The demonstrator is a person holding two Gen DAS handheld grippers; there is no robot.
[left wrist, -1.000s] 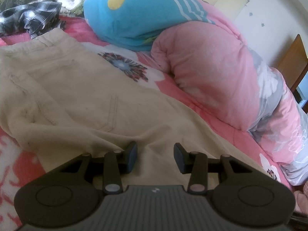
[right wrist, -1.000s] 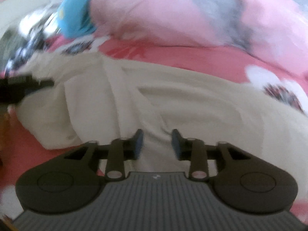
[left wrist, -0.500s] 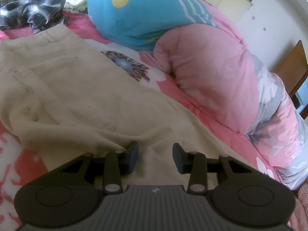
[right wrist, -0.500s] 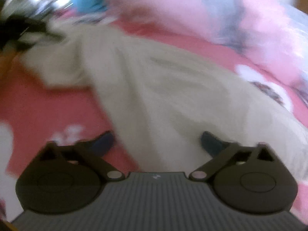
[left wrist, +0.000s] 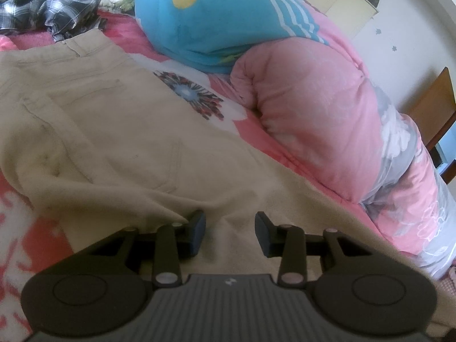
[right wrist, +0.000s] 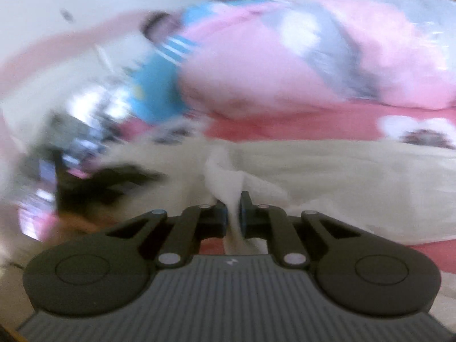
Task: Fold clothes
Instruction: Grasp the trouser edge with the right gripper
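Beige trousers [left wrist: 119, 131] lie spread on a pink floral bedspread [left wrist: 37, 245], waistband toward the far left. My left gripper [left wrist: 230, 232] is open and hovers just over the trouser fabric near its lower part, with cloth under and between the fingers. In the blurred right wrist view, my right gripper [right wrist: 233, 213] is shut on a pinched fold of the beige trousers [right wrist: 342, 182] and lifts it off the bed.
A rolled pink quilt [left wrist: 313, 108] and a blue pillow [left wrist: 216, 22] lie along the far side. A plaid shirt [left wrist: 51, 8] and white cloth are piled at the far left. A wooden chair [left wrist: 433, 108] stands at the right.
My right gripper opened wide, then shut on a fold of the trousers and swung up. My left gripper stayed open and drifted slightly over the fabric.
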